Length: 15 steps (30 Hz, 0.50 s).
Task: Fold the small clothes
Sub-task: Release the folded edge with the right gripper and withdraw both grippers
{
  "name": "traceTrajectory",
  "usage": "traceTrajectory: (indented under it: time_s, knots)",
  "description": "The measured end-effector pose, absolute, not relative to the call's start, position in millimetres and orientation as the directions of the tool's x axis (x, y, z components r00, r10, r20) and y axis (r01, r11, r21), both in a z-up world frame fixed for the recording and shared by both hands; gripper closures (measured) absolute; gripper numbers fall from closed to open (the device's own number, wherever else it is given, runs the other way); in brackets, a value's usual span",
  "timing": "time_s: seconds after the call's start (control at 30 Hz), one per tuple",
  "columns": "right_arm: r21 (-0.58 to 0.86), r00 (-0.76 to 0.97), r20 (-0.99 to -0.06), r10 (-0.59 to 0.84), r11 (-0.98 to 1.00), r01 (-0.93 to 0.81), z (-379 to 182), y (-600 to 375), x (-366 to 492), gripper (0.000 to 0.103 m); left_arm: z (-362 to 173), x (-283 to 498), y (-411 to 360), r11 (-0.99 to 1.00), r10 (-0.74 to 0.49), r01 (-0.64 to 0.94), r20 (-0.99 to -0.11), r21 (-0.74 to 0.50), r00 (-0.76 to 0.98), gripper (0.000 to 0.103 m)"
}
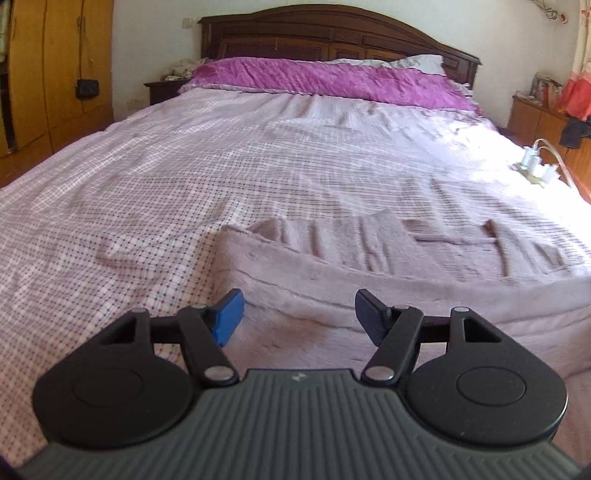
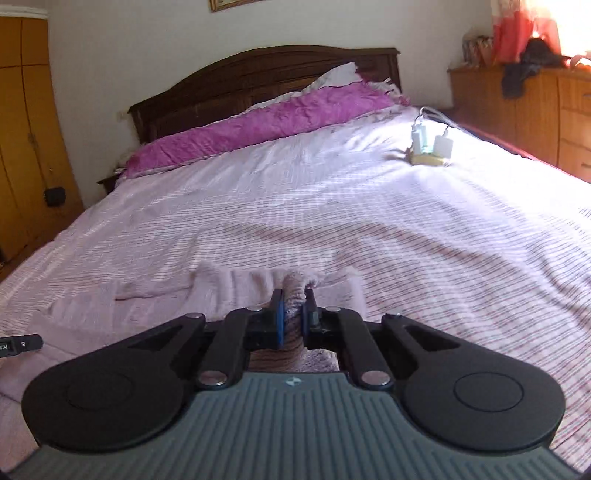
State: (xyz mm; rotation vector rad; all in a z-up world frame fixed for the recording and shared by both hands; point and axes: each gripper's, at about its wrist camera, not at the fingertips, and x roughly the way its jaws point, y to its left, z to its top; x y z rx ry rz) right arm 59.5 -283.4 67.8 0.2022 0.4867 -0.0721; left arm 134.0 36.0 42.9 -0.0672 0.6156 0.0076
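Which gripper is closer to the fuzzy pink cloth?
Right. The right gripper is shut on a bunched edge of the fuzzy pink cloth; the left gripper hangs open just above it, gripping nothing.

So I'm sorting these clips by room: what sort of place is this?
A home bedroom, most likely: a wide bed with a dark wooden headboard, a purple pillow along its head, and a wooden wardrobe beside it.

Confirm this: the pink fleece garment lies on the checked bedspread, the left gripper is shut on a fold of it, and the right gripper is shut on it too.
One part is wrong. The left gripper is open, its fingers spread above the pink fleece garment and holding nothing, as the left wrist view shows. The rest stands: the garment lies on the checked bedspread, and the right gripper is shut on a fold of it.
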Motion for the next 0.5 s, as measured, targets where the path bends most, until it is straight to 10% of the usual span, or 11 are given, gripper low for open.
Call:
traceTrajectory:
  time_s: [0.3, 0.5]
  knots:
    - [0.290, 0.824, -0.564, 0.049, 0.947, 0.141, 25.9, -307.6, 78.0, 0.085, 19.6, 147.2, 49.4, 0.991, 0.027, -0.099, -0.599, -0.087, 0.801, 0.020]
    - [0.303, 0.844, -0.533, 0.059, 0.945, 0.125, 46.3, -304.5, 43.6, 0.043, 35.9, 126.1, 49.4, 0.997, 0.025, -0.064, -0.604, -0.044, 0.796, 0.022]
